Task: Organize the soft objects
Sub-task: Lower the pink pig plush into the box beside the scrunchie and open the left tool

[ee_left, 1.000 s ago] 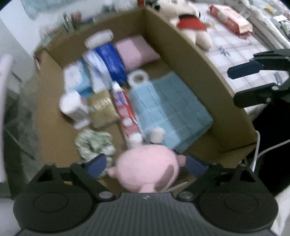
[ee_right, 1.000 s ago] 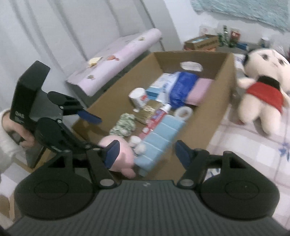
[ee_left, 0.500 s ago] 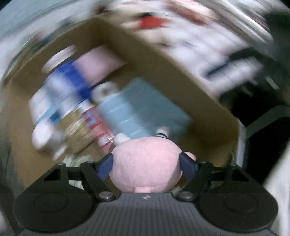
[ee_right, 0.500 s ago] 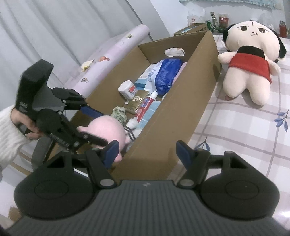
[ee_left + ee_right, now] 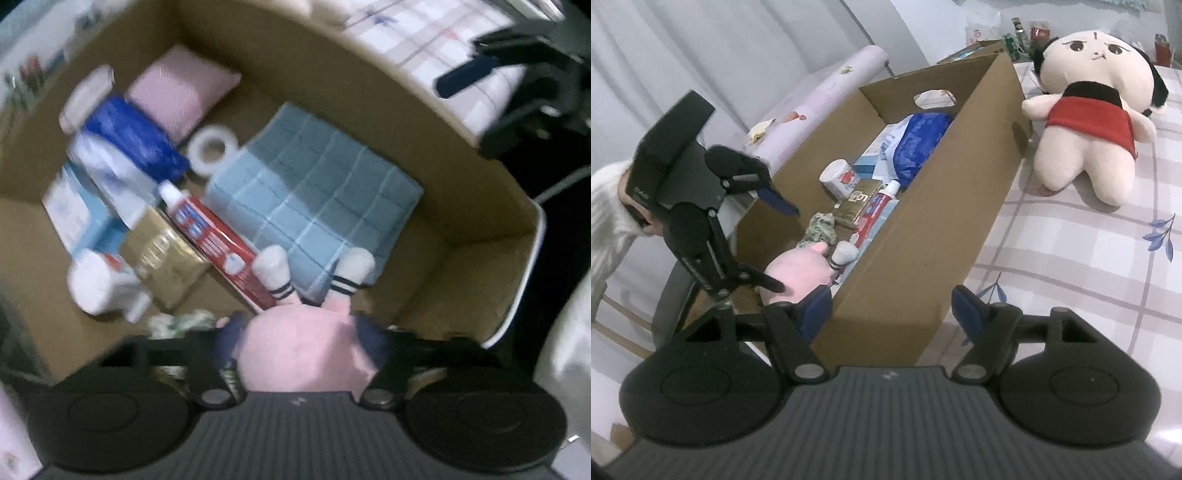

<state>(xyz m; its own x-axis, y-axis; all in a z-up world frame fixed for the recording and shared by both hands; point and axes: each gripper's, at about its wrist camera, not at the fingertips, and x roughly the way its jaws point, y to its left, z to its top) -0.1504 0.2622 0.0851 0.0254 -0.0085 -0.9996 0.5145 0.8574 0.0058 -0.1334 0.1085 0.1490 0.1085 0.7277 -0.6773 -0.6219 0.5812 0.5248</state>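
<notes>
Left wrist view: a pink plush toy, round and fleecy with 2 white striped feet, is seen between the fingers of the left tool at the near end of a cardboard box. Through the blur, it cannot be told whether the toy is clamped or just released. Beside it lie a quilted blue towel, a glossy red toothpaste tube, a gold carton, a pink pad and a roll of white tape.

Right wrist view: the pink plush toy is shown low inside the cardboard box, with the left tool spread wide around it. The right tool is held apart and empty over the box's near corner. The placing step is judged nearly done. On the checked table a large cream doll in a red dress is left outside the box; a wide, soft grasp is likely called for next.
</notes>
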